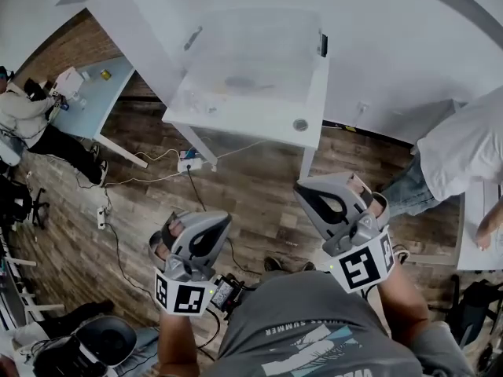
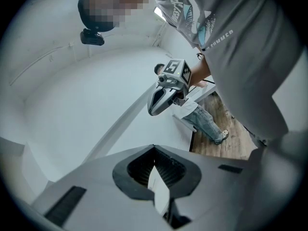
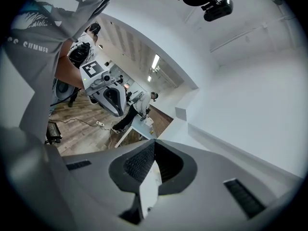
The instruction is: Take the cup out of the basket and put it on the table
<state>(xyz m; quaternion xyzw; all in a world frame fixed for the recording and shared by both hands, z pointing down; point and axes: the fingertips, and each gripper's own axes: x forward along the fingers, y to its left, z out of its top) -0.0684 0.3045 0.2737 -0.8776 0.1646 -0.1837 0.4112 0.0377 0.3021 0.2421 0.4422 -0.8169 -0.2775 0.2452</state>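
1. So, I'm holding both tools up close to my chest, over the brown wood-plank floor (image 1: pixel 259 195), w/ the tips pointing up.
2. The left gripper (image 1: pixel 220 225) is closed: in the left gripper view (image 2: pixel 154 148) its jaws meet at the tip w/ nothing btw them.
3. The right gripper (image 1: pixel 308 193) is the same: in the right gripper view (image 3: pixel 154 143) its jaws are together and empty.
4. The clear plastic rectangular basket (image 1: pixel 251 53) sits on the white square table (image 1: pixel 259 116), well apart from both tools.
5. I can't pick out the cup for sure. There's only a faint grey shape (image 1: pixel 244 83) through the basket wall.
6. A small grey round thing (image 1: pixel 300 124) sits on the table's near corner, outside the basket. Can't tell what it is.
7. A person in a white shirt (image 1: pixel 471 148) stands to my right.
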